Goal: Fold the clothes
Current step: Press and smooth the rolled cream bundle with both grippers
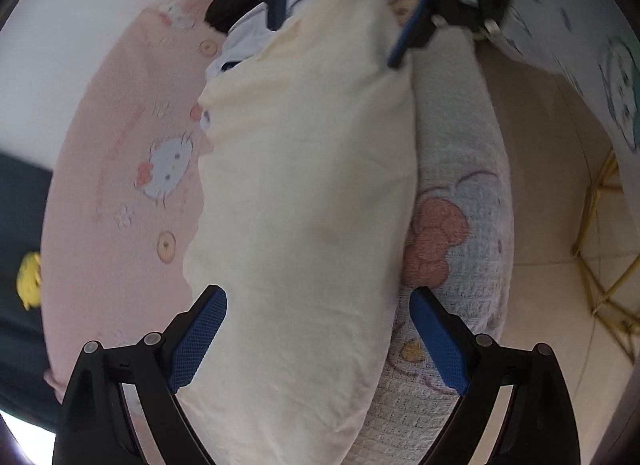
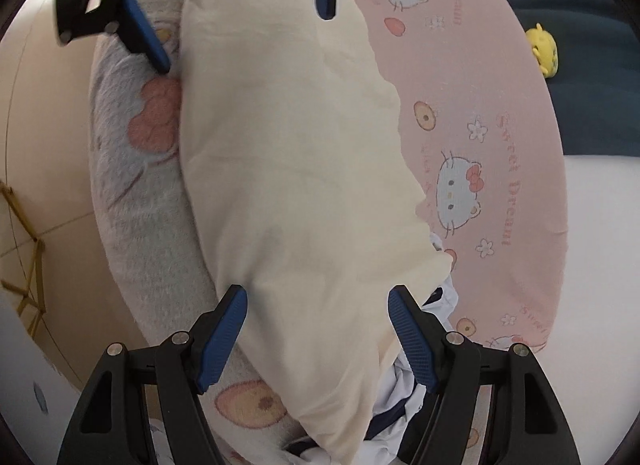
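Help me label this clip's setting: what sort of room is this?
Probably a bedroom or living room at home: a pink cartoon-cat blanket is spread out under a cream garment, a yellow plush toy sits on dark upholstery, and the floor is tiled.

We view the scene from two wrist cameras facing each other at close range, each angled downward along its own blue-padded fingers, both sharing the long cream-coloured folded cloth [image 1: 304, 185] [image 2: 296, 169] and the pink cartoon-cat-printed sheet [image 1: 120, 169] [image 2: 500, 113] beneath.
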The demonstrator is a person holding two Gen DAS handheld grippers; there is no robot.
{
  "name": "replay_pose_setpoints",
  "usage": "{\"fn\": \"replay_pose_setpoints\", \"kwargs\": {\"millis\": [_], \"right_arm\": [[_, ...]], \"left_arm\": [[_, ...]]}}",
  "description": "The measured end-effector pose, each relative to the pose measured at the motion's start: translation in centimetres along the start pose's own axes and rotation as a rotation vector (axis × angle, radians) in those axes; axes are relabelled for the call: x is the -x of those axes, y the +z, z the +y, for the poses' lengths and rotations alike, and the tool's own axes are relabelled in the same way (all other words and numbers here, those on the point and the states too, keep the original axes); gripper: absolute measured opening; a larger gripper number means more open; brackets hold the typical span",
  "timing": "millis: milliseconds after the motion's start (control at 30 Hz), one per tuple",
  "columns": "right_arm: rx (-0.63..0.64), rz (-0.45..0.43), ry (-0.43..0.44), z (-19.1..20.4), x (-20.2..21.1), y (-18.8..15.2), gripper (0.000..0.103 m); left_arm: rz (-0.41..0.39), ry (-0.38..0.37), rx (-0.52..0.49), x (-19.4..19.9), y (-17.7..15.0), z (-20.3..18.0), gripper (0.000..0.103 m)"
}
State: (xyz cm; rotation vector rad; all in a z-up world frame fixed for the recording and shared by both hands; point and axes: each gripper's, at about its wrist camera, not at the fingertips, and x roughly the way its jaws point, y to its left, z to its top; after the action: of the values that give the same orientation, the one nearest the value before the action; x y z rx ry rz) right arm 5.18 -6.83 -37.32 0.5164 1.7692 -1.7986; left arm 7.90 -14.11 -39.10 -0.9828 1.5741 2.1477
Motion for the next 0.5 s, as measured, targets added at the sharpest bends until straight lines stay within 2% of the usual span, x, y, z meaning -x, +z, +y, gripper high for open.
{"fn": "replay_pose_setpoints", "kwargs": {"millis": [100,200,300,400,500], "right_arm": [[0.005,0.004,0.024,0.6,-0.2,-0.8,0.072],[0.016,0.000,-0.002,1.8,-0.9,-1.1,0.073],[0.040,-0.039,-0.080,2.5,-0.9,-0.8,0.077],[0.109,-0.077,-0.133,3.2,-1.6,-0.8,0.078],[0.098,-0.088,-0.128,2.7,-2.0,-0.8,0.081]], "left_arm": [[-0.001,0.019,-0.001,-0.5,0.6,0.1,0.094],[-0.018,0.056,-0.008,-1.0,2.1,0.0,0.094],[-0.079,0.118,-0.092,-1.4,3.3,-0.9,0.098],[-0.112,0.153,-0.142,-1.5,3.4,-1.3,0.102],[-0.094,0.159,-0.136,-1.5,2.5,-0.9,0.102]]}}
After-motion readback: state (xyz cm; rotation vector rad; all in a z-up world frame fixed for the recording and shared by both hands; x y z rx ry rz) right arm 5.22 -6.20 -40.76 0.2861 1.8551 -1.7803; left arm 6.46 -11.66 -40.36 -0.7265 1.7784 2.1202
